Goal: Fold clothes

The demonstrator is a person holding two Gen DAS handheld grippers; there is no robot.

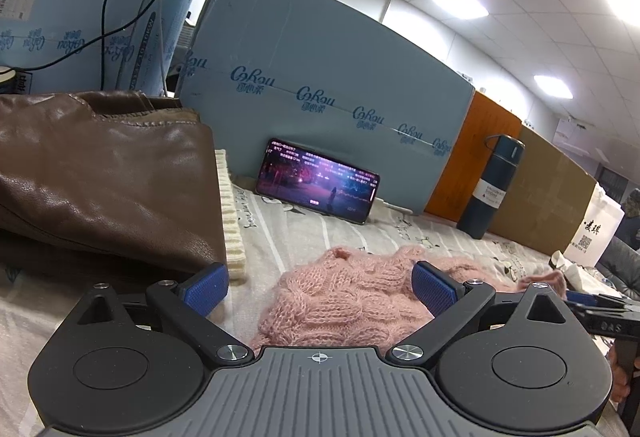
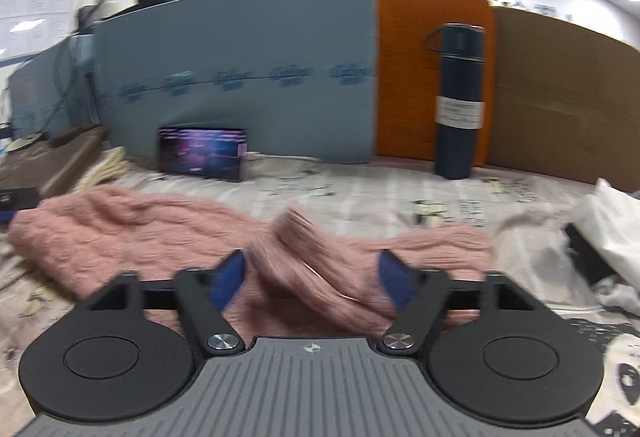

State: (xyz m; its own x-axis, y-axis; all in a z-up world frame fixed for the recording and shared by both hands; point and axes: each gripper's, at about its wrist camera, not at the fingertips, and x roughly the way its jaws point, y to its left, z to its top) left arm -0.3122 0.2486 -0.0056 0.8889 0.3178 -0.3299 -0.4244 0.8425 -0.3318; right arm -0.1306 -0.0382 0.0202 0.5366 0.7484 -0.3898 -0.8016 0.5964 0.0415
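A pink knitted sweater (image 1: 344, 301) lies bunched on the patterned sheet (image 1: 320, 233). My left gripper (image 1: 320, 287) is open, its blue pads either side of the sweater's near edge, holding nothing. In the right wrist view the sweater (image 2: 132, 233) stretches across the sheet with a sleeve (image 2: 312, 261) running between the pads. My right gripper (image 2: 310, 277) is open around that sleeve; the view is blurred. The right gripper's body (image 1: 596, 313) shows at the far right of the left wrist view, by the sweater's other end.
A folded brown leather garment (image 1: 100, 181) over a cream knit (image 1: 230, 221) sits at the left. A phone (image 1: 318, 187) leans on a blue box (image 1: 328, 69). A dark flask (image 1: 490, 189) stands by orange and brown boards. White bags (image 2: 612, 221) lie at the right.
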